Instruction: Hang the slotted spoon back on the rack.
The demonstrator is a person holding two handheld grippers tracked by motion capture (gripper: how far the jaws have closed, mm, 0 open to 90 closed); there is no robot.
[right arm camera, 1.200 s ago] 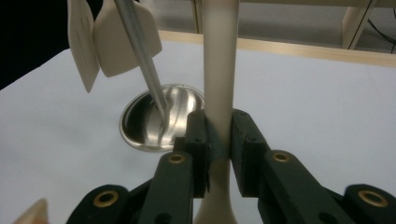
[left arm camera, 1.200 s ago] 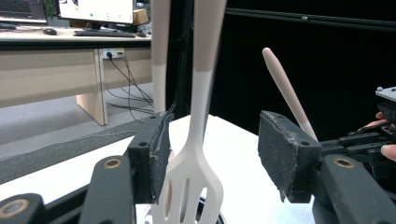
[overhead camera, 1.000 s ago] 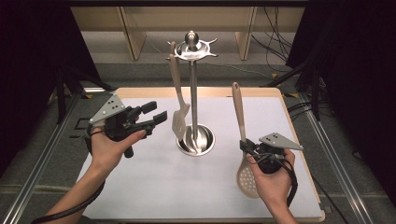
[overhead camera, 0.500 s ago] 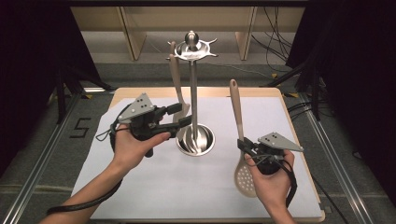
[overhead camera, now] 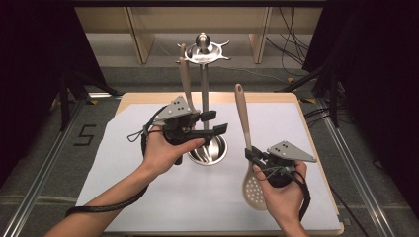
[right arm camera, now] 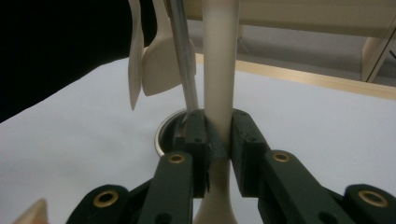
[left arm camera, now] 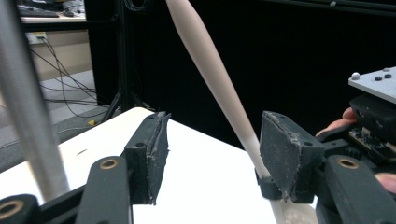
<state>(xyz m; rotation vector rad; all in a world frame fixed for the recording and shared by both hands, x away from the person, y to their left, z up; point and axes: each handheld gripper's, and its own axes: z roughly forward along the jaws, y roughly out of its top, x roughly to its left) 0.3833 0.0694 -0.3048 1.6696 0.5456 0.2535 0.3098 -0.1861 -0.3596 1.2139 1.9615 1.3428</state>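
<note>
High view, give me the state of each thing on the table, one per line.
Left gripper: open, empty, jaws beside the stand's pole.
Right gripper: shut on the skimmer's handle.
Skimmer: held with its handle pointing up and its perforated head low over the sheet.
Spatula: hanging from the stand.
Stand: upright on the sheet.
Sheet: spread flat on the table.

A: Item one, we log the right claw (right arm camera: 217, 140) clamped on the cream utensil handle (right arm camera: 219, 60).

B: Item two, we add a spatula (right arm camera: 161, 63) hanging beside the steel pole (right arm camera: 184, 60), white worktop (right arm camera: 317, 116) beneath.
</note>
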